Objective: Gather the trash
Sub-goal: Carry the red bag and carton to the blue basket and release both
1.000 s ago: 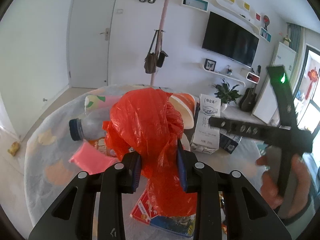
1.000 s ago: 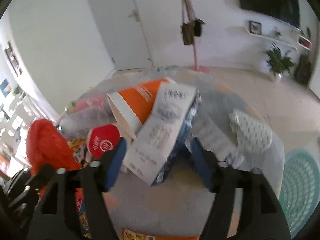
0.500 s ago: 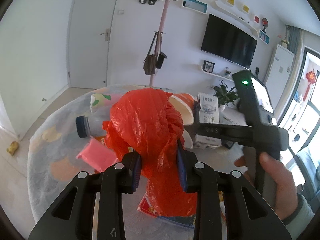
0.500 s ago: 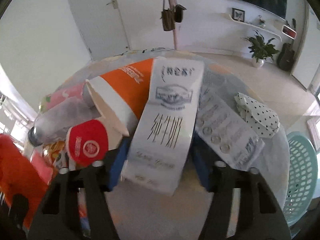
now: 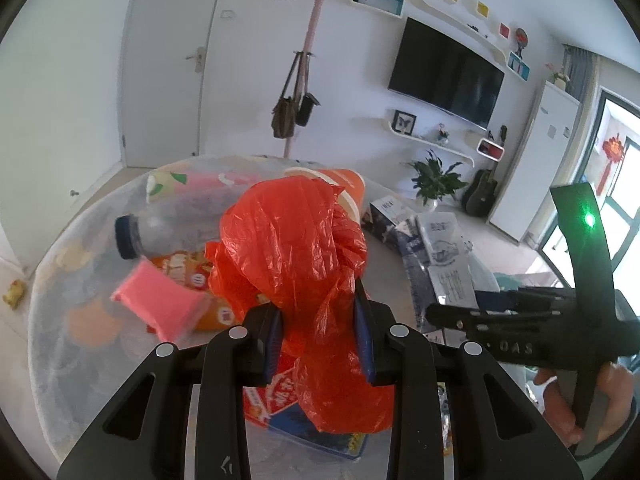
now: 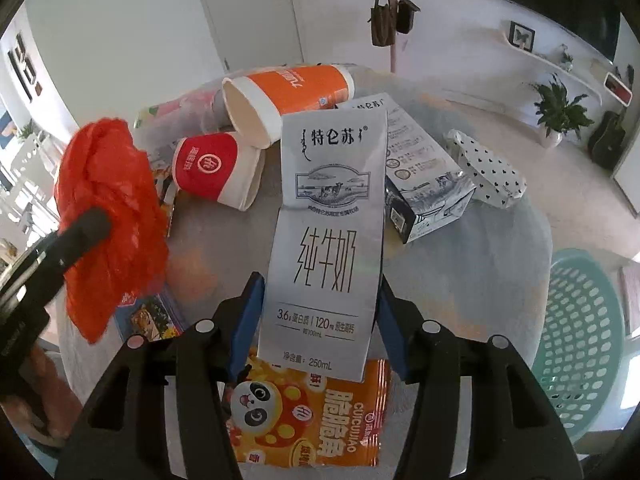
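Observation:
My left gripper (image 5: pixel 318 312) is shut on a crumpled red plastic bag (image 5: pixel 292 240), which it holds above the round table (image 5: pixel 80 360). In the right wrist view the same red bag (image 6: pixel 108 184) shows at the left. My right gripper (image 6: pixel 320 284) is shut on a white-and-blue milk carton (image 6: pixel 332 200), with both blue pads pressed on its sides. The carton points away from the camera over the table. In the left wrist view that milk carton (image 5: pixel 448 248) sticks out of the right gripper at the right, and a hand holds the gripper's handle.
On the table lie an orange paper cup (image 6: pixel 292 88), a red paper cup (image 6: pixel 212 168), a second milk carton (image 6: pixel 424 176), a polka-dot bag (image 6: pixel 492 168), an orange snack packet (image 6: pixel 312 412), a clear bottle (image 5: pixel 160 224) and a pink packet (image 5: pixel 160 304). A teal basket (image 6: pixel 580 344) stands right of the table.
My right gripper's jaws closed onto the milk carton and drew it nearer, off the pile. The left gripper and the red bag have stayed nearly still.

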